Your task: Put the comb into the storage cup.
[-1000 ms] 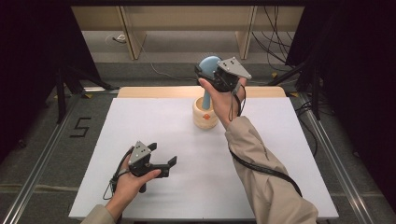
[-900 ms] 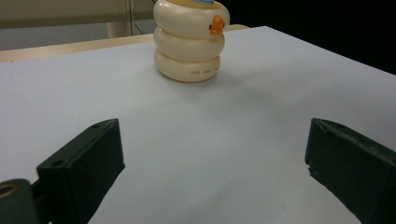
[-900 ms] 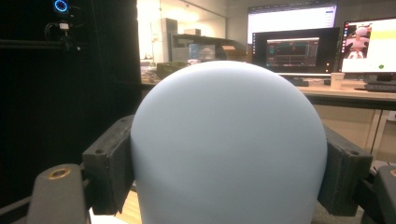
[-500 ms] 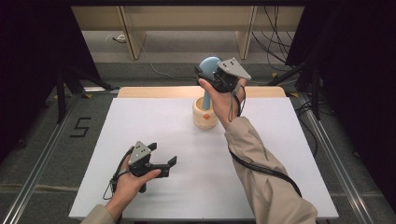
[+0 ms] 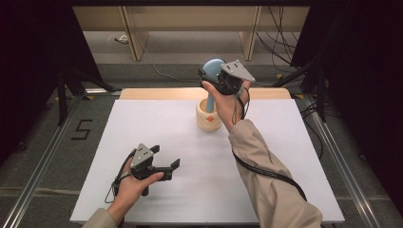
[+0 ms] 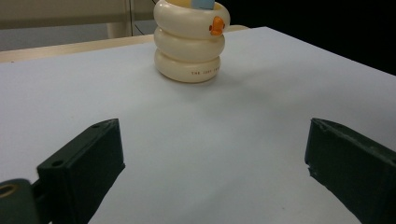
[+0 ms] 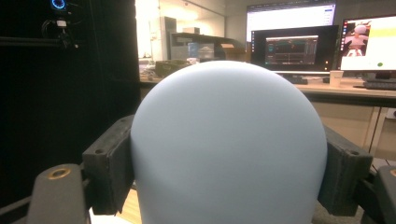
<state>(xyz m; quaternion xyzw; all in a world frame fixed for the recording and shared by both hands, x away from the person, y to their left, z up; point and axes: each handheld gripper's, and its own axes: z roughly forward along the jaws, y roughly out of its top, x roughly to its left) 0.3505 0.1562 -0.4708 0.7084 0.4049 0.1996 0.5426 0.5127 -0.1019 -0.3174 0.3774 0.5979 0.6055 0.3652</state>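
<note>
Left hand (image 5: 129, 183) low at about 7 o'clock on the white table (image 5: 157, 123), forearm entering from the bottom edge, wrist level, knuckles wrapped round the handle. Left gripper (image 5: 172, 165) just above the table surface, grey plate up, pointing toward 2 o'clock; jaws spread wide, nothing between them. Seen along those jaws in the left gripper view (image 6: 212, 161): bare white surface between the two black pads, and beyond, at 12 o'clock, the cream ringed holder (image 6: 190, 43), three stacked rings with a small orange mark on the top one, standing upright.

At the table's 12 o'clock, near the far wooden edge, cream ringed holder (image 5: 208, 115) with the pale blue round-headed tool (image 5: 213, 70) standing in it, stem upright, dome above the rim.

Right arm in a tan sleeve (image 5: 266, 180) stretched from 5 o'clock toward 12, elbow low, forearm rising, wrist bent back. Right hand (image 5: 229, 102) raised above the holder, just beside it. Right gripper (image 5: 209, 75) held high, grey plate at 2 o'clock, clamped on the dome of the tool. In the right gripper view (image 7: 229, 154), black pads pressed against both flanks of the blue dome (image 7: 229, 140); monitors and desks blurred behind.
</note>
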